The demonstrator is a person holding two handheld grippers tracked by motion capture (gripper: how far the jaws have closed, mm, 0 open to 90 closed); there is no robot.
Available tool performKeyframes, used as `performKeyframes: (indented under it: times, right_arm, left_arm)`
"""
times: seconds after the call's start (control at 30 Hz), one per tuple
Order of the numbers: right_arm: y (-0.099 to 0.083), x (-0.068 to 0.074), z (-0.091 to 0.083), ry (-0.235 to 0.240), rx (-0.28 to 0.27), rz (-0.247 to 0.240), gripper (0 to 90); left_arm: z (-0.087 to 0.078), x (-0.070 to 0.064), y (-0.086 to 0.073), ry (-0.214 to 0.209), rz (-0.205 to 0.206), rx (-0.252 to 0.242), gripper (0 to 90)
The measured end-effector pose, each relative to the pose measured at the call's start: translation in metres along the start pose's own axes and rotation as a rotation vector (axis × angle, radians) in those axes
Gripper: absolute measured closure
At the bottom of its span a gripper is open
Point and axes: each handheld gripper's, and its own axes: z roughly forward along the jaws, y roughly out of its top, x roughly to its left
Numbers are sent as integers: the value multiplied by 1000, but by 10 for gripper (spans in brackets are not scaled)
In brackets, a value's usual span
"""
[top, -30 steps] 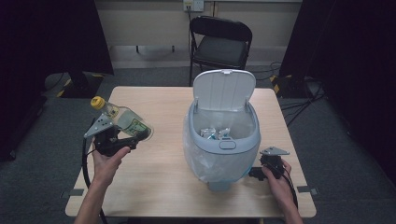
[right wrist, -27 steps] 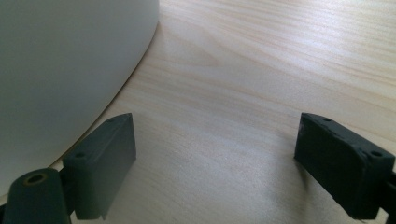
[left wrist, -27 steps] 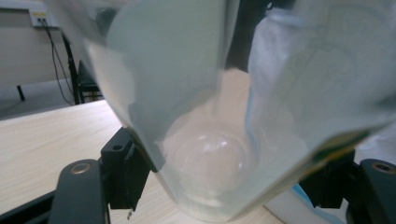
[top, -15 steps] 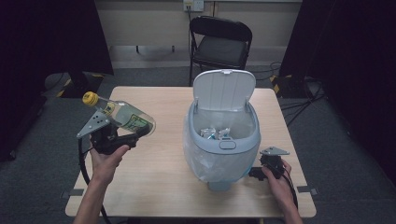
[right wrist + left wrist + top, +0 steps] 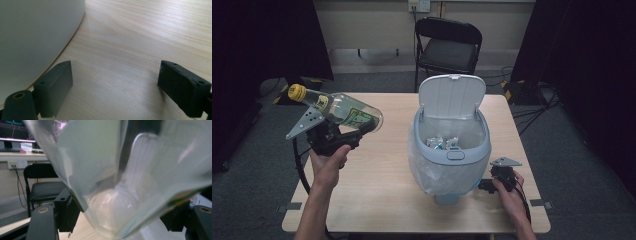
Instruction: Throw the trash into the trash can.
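High view: left gripper (image 5: 349,131), clamped on clear plastic bottle (image 5: 339,109), is rising and tilting it, yellow cap away from open pedal bin (image 5: 451,142); bottle now airborne left of bin, disposal likely approaching. Right gripper (image 5: 113,85) is resting released on surface (image 5: 382,175) beside bin's base.

Bare table (image 5: 377,175) left of bin (image 5: 451,165); raised lid (image 5: 452,95) blocks rear, mouth open from above.

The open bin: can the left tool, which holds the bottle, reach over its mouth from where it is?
Probably yes. The left tool holds the bottle raised above the table, the bin has its lid up, and nothing stands between them.
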Motion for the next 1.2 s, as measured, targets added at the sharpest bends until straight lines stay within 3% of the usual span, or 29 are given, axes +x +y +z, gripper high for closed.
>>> performKeyframes:
  times: [0.03, 0.2, 0.53, 0.9, 1.2]
  right_arm:
    - [0, 0, 0, 0, 1, 1, 118]
    - [0, 0, 0, 0, 0, 0, 118]
    - [0, 0, 0, 0, 0, 0, 118]
    - [0, 0, 0, 0, 0, 0, 118]
    - [0, 0, 0, 0, 0, 0, 118]
  left_arm:
    - [1, -2, 3, -8, -10, -10, 284]
    - [4, -9, 18, -31, 16, -35, 283]
    - [17, -24, 32, -102, -8, -85, 284]
    - [38, -45, 47, -187, 10, -94, 283]
    - [61, -59, 54, -242, 14, -66, 283]
